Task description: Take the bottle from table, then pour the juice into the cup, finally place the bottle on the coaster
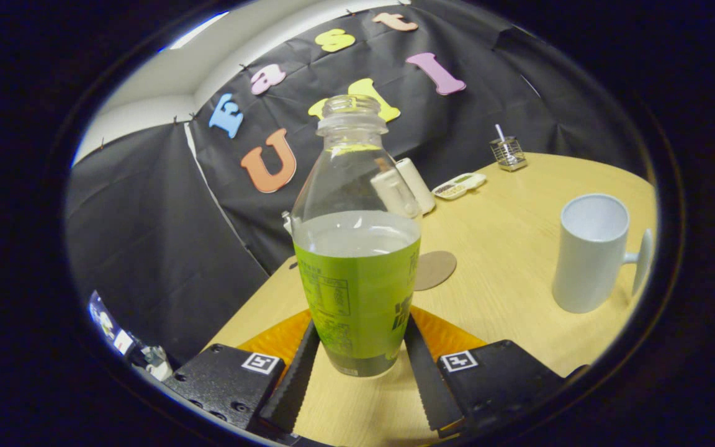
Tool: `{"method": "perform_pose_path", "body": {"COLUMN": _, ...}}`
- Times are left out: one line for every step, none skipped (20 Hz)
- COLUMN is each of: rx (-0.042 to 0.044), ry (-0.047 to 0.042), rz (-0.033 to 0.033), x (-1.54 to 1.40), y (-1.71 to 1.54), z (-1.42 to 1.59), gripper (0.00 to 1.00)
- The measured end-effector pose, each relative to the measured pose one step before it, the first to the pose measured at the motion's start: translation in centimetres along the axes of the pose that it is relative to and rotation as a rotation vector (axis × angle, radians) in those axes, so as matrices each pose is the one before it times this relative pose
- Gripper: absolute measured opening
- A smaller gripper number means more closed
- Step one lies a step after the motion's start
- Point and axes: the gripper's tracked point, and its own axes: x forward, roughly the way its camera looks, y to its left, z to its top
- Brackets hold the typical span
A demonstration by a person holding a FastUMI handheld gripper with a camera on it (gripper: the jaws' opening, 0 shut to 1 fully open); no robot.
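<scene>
One clear plastic bottle (356, 248), uncapped, green-labelled, part full, stands upright between the two ribbed fingers (357, 360), which close on its base from both sides. One round cork coaster (435, 269) lies just behind it. One white ceramic mug (590, 251) stands apart on the pale wood-grain bench (512, 292).

Pale wooden table (506, 248), black cloth wall (146, 236).
</scene>
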Motion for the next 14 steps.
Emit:
{"method": "perform_pose_path", "body": {"rx": 0.02590, "ry": -0.00161, "rz": 0.01218, "x": -0.080, "y": -0.080, "z": 0.101, "gripper": 0.80}}
{"method": "perform_pose_path", "body": {"rx": 0.02497, "ry": -0.00530, "rz": 0.01040, "x": -0.096, "y": -0.180, "z": 0.241, "gripper": 0.80}}
{"method": "perform_pose_path", "body": {"rx": 0.02519, "ry": -0.00876, "rz": 0.01028, "x": -0.255, "y": -0.144, "z": 0.222, "gripper": 0.80}}
{"method": "perform_pose_path", "body": {"rx": 0.02668, "ry": -0.00547, "rz": 0.01157, "x": -0.139, "y": -0.123, "z": 0.239, "gripper": 0.80}}
{"method": "perform_pose_path", "body": {"rx": 0.03050, "ry": -0.00929, "rz": 0.02031, "x": -0.208, "y": 0.037, "z": 0.207, "gripper": 0.80}}
{"method": "perform_pose_path", "body": {"rx": 0.03399, "ry": -0.00977, "rz": 0.02058, "x": -0.174, "y": 0.060, "z": 0.436, "gripper": 0.80}}
{"method": "perform_pose_path", "body": {"rx": 0.03410, "ry": -0.00749, "rz": 0.02368, "x": -0.207, "y": 0.004, "z": 0.273, "gripper": 0.80}}
{"method": "perform_pose_path", "body": {"rx": 0.03293, "ry": 0.00039, "rz": 0.02332, "x": -0.032, "y": 0.130, "z": 0.171, "gripper": 0.80}}
{"method": "perform_pose_path", "body": {"rx": 0.02713, "ry": 0.00755, "rz": 0.02268, "x": 0.022, "y": 0.371, "z": -0.091, "gripper": 0.79}}
{"method": "perform_pose_path", "body": {"rx": 0.02568, "ry": 0.00470, "rz": 0.01818, "x": -0.073, "y": 0.341, "z": -0.040, "gripper": 0.79}}
{"method": "perform_pose_path", "body": {"rx": 0.02741, "ry": -0.00368, "rz": 0.02082, "x": -0.016, "y": 0.227, "z": 0.271, "gripper": 0.79}}
{"method": "perform_pose_path", "body": {"rx": 0.02830, "ry": -0.01181, "rz": 0.02420, "x": 0.048, "y": 0.366, "z": 0.428, "gripper": 0.79}}
{"method": "perform_pose_path", "body": {"rx": 0.02159, "ry": -0.00857, "rz": 0.02224, "x": 0.026, "y": 0.521, "z": 0.373, "gripper": 0.79}}
{"method": "perform_pose_path", "body": {"rx": 0.02050, "ry": -0.00428, "rz": 0.01480, "x": 0.118, "y": 0.261, "z": 0.191, "gripper": 0.79}}
